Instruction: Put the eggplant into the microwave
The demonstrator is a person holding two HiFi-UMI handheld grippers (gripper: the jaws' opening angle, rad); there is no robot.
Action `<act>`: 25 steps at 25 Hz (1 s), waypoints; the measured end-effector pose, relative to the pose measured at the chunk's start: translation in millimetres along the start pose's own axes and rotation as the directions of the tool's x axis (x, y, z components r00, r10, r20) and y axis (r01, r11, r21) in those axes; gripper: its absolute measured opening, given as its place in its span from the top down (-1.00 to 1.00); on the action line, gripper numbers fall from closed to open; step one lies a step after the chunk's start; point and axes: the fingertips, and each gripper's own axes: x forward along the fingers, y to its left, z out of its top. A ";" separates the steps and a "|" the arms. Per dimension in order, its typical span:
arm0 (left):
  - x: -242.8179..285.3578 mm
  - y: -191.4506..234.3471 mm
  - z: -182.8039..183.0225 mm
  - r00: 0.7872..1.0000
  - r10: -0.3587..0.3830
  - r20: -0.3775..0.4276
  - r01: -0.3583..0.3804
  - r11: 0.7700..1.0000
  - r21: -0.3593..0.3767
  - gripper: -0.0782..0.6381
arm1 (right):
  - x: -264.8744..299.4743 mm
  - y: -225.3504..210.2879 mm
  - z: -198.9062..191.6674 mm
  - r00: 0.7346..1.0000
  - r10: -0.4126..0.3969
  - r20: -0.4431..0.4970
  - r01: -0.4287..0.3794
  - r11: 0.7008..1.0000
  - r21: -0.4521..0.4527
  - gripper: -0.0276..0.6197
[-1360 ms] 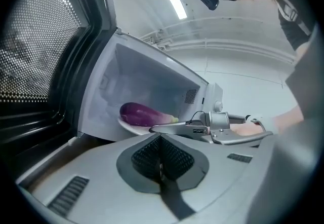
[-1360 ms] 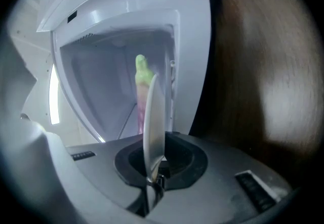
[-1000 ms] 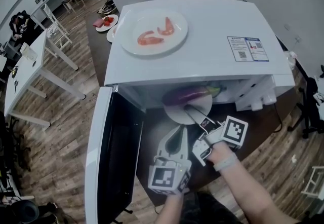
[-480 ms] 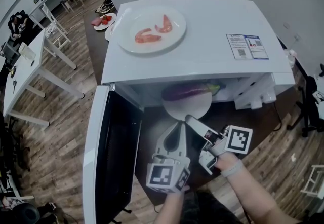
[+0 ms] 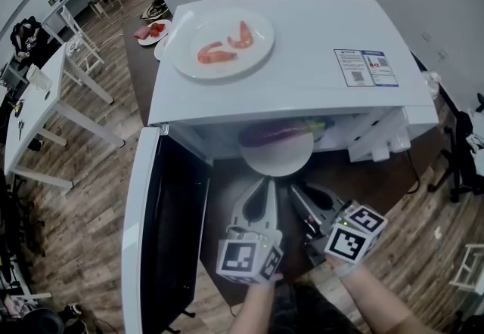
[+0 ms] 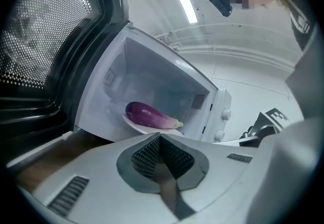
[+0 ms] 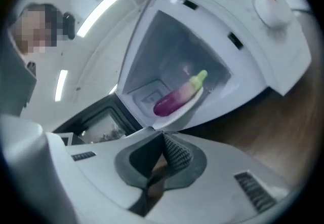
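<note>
One white microwave stands with its door swung wide open at the left. Just in front of the opening, the left gripper and right gripper hang side by side, the left's jaws pressed together and the right's having just closed, with nothing between either pair. Inside the cavity, the purple eggplant lies on a white plate, green end to the right.
</note>
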 end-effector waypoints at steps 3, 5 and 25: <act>1.5 1.3 -1.8 1.000 0.004 -0.004 -0.003 1.000 0.003 0.78 | 2.3 1.1 7.7 0.997 -0.072 0.014 0.073 0.978 -0.196 0.91; 3.9 1.5 -1.2 1.000 0.008 -0.009 -0.008 1.000 -0.001 0.78 | 7.6 3.2 10.7 0.995 -0.098 0.015 0.099 0.957 -0.274 0.91; 23.0 13.8 6.9 0.999 0.031 -0.011 -0.031 0.999 -0.018 0.78 | 43.4 0.2 28.5 0.993 -0.117 0.005 0.112 0.938 -0.327 0.91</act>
